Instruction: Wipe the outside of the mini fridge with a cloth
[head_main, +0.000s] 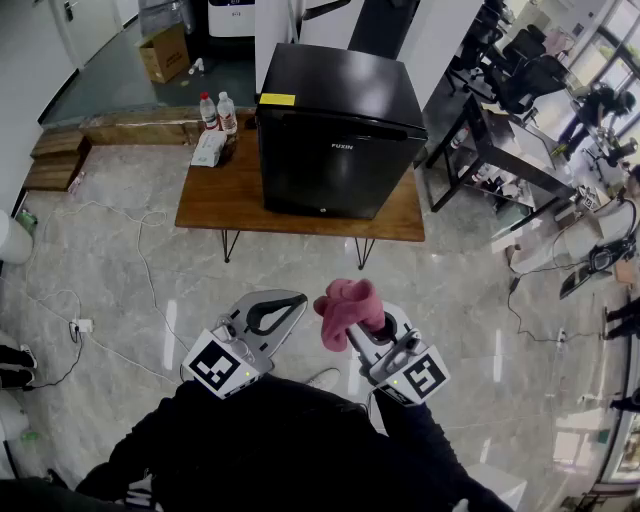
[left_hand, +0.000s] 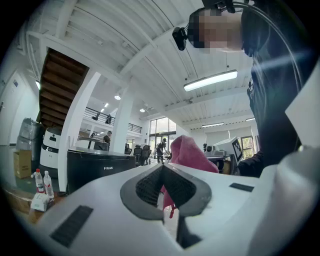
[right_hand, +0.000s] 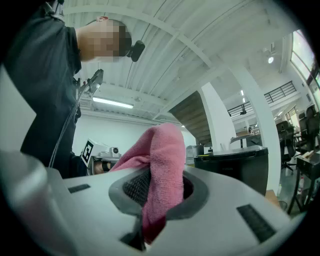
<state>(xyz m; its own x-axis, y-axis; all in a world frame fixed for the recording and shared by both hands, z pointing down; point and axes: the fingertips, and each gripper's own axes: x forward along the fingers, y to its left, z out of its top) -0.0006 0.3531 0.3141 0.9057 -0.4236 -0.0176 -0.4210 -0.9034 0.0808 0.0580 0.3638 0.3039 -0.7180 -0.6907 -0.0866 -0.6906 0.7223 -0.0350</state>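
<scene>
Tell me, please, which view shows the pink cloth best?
The right gripper view: the cloth fills the centre, pinched in the jaws. The head view shows the cloth small from above; the left gripper view shows only part, behind its jaws.

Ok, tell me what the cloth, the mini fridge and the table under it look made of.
The cloth: soft pink fabric, likely terry or microfibre; fuzzy nap, limp drape.
The mini fridge: black painted metal or plastic, semi-gloss; its top shows faint reflections.
The table: brown wood or wood-look top, matte, with streaky grain; its thin dark legs are probably metal.
</scene>
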